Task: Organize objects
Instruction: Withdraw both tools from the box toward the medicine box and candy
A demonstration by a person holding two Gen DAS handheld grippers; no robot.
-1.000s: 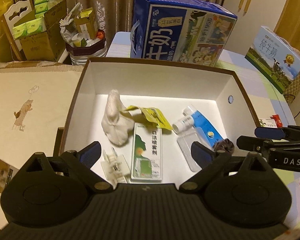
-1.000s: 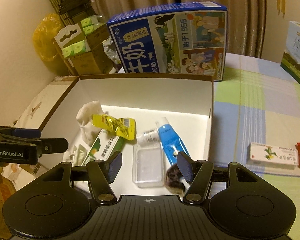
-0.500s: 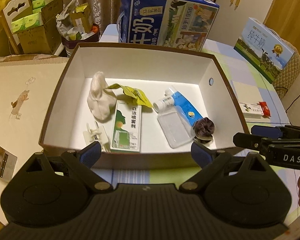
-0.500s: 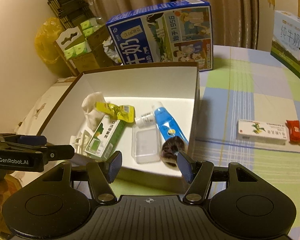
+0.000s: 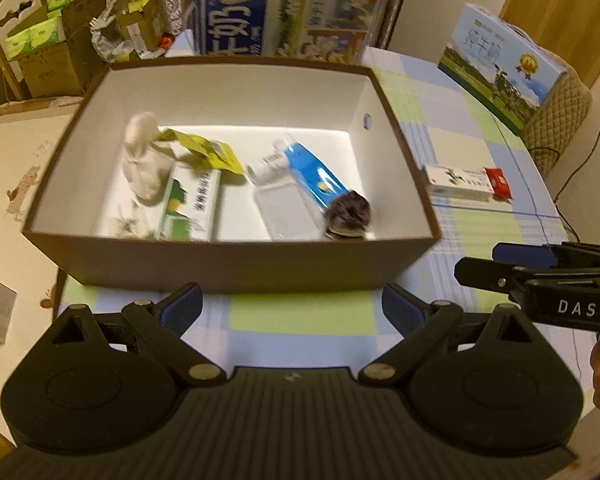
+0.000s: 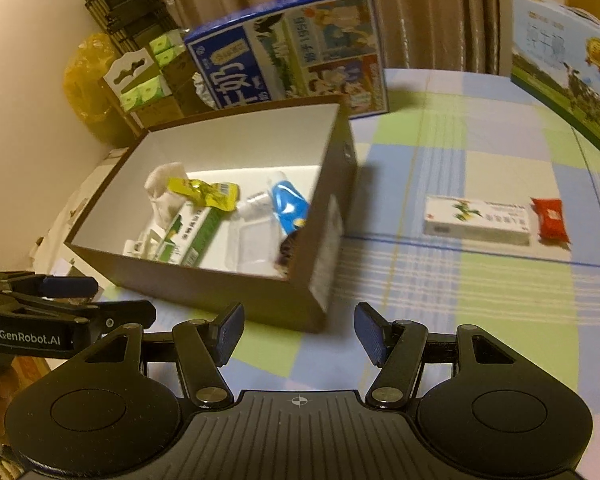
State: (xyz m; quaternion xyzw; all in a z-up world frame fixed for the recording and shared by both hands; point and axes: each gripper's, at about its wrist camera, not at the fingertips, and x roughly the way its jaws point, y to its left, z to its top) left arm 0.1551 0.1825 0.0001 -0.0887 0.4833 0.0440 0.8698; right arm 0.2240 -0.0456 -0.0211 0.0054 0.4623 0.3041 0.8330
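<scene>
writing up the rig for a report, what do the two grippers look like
Both are matte black handheld units with a ribbed top plate, two round discs, silver pivot screws and blue ribbed pads on the fingers. The left gripper reads GenRobot.AI on its side, the right gripper reads DAS. No cables or sleeves show.

We see the checked tablecloth (image 6: pixel 480 292) carrying the brown box (image 5: pixel 235 264) — behind it a blue milk carton (image 5: pixel 291 8), to its right a white medicine box (image 6: pixel 476 220) touching a red packet (image 6: pixel 550 218) — another carton (image 5: pixel 500 64) at the far edge.
</scene>
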